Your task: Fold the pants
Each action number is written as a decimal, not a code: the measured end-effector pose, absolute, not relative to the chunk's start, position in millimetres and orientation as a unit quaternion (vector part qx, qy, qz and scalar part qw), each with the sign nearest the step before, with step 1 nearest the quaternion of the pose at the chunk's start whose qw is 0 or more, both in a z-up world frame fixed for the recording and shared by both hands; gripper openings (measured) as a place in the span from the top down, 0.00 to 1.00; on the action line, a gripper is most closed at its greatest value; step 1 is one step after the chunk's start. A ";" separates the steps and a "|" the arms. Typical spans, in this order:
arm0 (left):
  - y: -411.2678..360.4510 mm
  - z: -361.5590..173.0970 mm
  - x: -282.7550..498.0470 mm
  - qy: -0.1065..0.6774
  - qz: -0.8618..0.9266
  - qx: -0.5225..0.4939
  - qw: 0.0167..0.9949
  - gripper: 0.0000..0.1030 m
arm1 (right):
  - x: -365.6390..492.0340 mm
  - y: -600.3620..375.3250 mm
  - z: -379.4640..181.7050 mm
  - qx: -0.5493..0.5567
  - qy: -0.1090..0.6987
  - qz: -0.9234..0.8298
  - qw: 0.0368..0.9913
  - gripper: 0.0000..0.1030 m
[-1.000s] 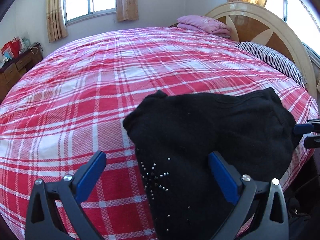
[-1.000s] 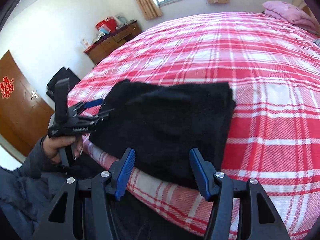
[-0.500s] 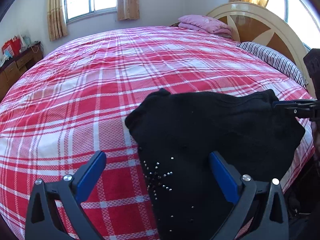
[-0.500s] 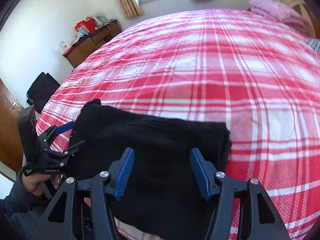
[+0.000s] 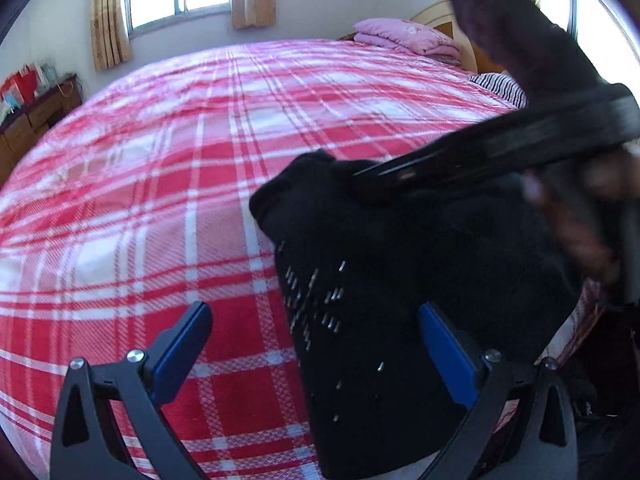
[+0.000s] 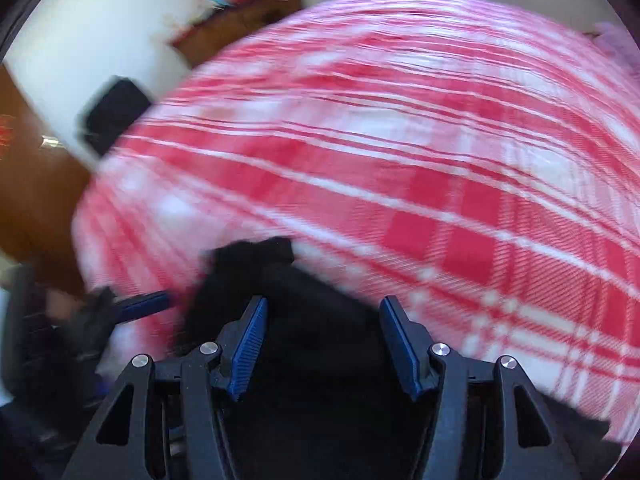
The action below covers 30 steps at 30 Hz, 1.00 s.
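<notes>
The black pants [image 5: 400,280] lie as a folded bundle at the near right edge of the bed [image 5: 160,200], on its red plaid cover. Half a second earlier the right gripper [image 6: 322,344] looked down on the bundle from behind its near edge; it has since swung fast across the cloth, so the right wrist view is streaked with motion blur and the pants fill only its lower middle. In the left wrist view that gripper's dark body now reaches in from the far right, over the far part of the bundle, likely heading for the far left corner to start another fold. The left gripper [image 5: 316,344] has barely moved: its jaws stand wide apart, holding nothing, low over the near left edge of the pants. The right gripper's jaws also stand apart with only cloth behind them, nothing pinched. Only the left wrist view shows the small metal studs [image 5: 316,304] on the fabric and the pink folded bedding [image 5: 408,38] at the far end; only the right shows the wooden dresser [image 6: 240,20], blurred.
</notes>
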<state>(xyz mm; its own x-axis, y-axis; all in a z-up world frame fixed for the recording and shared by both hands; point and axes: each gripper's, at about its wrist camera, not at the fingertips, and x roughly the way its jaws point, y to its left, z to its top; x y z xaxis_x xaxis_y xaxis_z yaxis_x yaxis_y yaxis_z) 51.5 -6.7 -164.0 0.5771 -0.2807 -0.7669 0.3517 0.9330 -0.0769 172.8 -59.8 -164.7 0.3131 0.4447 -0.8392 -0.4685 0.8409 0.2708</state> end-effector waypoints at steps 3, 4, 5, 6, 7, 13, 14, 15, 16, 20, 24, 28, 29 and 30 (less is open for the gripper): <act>-1.0 -169.1 54.4 0.429 -0.186 0.011 0.884 0.00 | 181.0 -65.1 -168.8 0.023 0.512 0.285 0.810 0.42; -2.1 -168.8 53.4 0.429 -0.186 0.014 0.884 0.00 | 179.2 -64.0 -166.8 0.021 0.510 0.282 0.813 0.42; -3.4 -168.4 53.2 0.429 -0.187 0.019 0.884 0.00 | 176.0 -64.0 -164.1 0.015 0.505 0.279 0.816 0.42; -4.3 -167.9 52.6 0.428 -0.187 0.021 0.884 0.00 | 171.6 -67.3 -159.3 0.017 0.499 0.279 0.820 0.42; -4.5 -167.0 52.4 0.428 -0.187 0.020 0.884 0.00 | 168.5 -73.3 -153.7 0.023 0.492 0.280 0.824 0.42; 1.0 -159.0 56.6 0.416 -0.187 0.005 0.890 0.00 | 120.3 -145.8 -114.5 0.064 0.446 0.262 0.853 0.42; 2.4 -157.7 56.9 0.414 -0.185 0.000 0.891 0.00 | 106.8 -165.9 -111.1 0.071 0.441 0.243 0.861 0.42; 3.6 -157.9 58.1 0.413 -0.184 -0.005 0.892 0.00 | 98.2 -178.1 -109.5 0.076 0.439 0.229 0.865 0.42; 4.9 -158.6 59.5 0.413 -0.183 -0.011 0.892 0.00 | 89.6 -193.3 -110.0 0.082 0.439 0.213 0.869 0.42; 5.3 -163.9 61.1 0.419 -0.186 -0.022 0.888 0.00 | 59.5 -246.7 -125.5 0.119 0.457 0.159 0.867 0.42; 5.5 -165.0 59.6 0.416 -0.188 -0.029 0.889 0.00 | 51.9 -271.9 -150.8 0.160 0.484 0.150 0.847 0.42; 4.5 -166.5 56.5 0.410 -0.194 -0.029 0.891 0.00 | 56.0 -270.2 -155.9 0.176 0.479 0.160 0.845 0.42; 4.7 -166.8 56.8 0.409 -0.196 -0.030 0.891 0.00 | 56.9 -265.5 -158.1 0.174 0.479 0.171 0.843 0.42; 4.9 -167.4 56.8 0.406 -0.197 -0.031 0.892 0.00 | 56.8 -262.2 -161.1 0.170 0.479 0.178 0.842 0.42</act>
